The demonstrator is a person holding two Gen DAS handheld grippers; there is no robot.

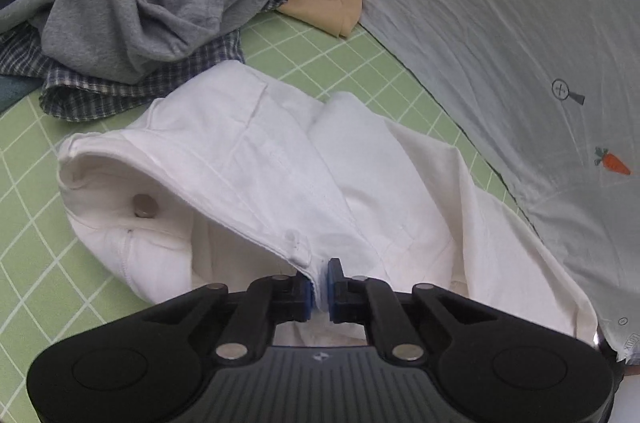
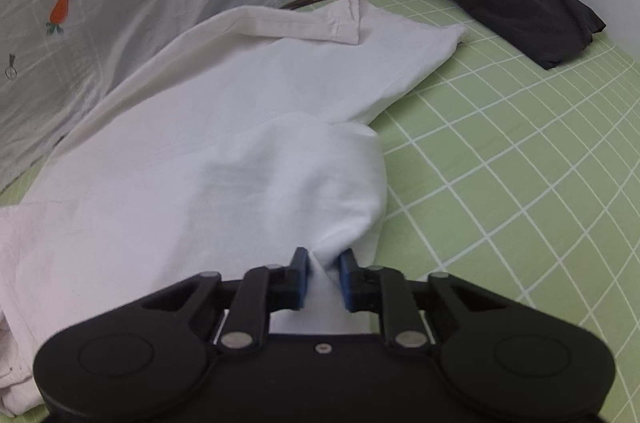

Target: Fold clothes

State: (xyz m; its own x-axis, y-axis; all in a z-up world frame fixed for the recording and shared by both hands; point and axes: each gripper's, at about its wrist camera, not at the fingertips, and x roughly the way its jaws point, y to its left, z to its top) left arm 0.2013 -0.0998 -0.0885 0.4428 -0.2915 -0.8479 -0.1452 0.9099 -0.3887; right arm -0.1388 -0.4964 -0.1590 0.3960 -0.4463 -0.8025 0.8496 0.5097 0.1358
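I am pinching the white cotton trousers (image 1: 256,159), lying on the green gridded bench (image 2: 500,163), at their waistband with the left gripper (image 1: 319,283) and mid-leg with the right gripper (image 2: 324,275), both clamped on cloth, presumably to fold them.

We see the left claw (image 1: 319,287) low in its view, its black linkage arms drawn in and its blue pads (image 1: 333,287) nearly together, pinching a thin edge of white trousers (image 1: 256,159). The right claw (image 2: 324,281) sits likewise low, pads (image 2: 347,283) a little wider apart, clamped on a bunched fold of the same cloth.
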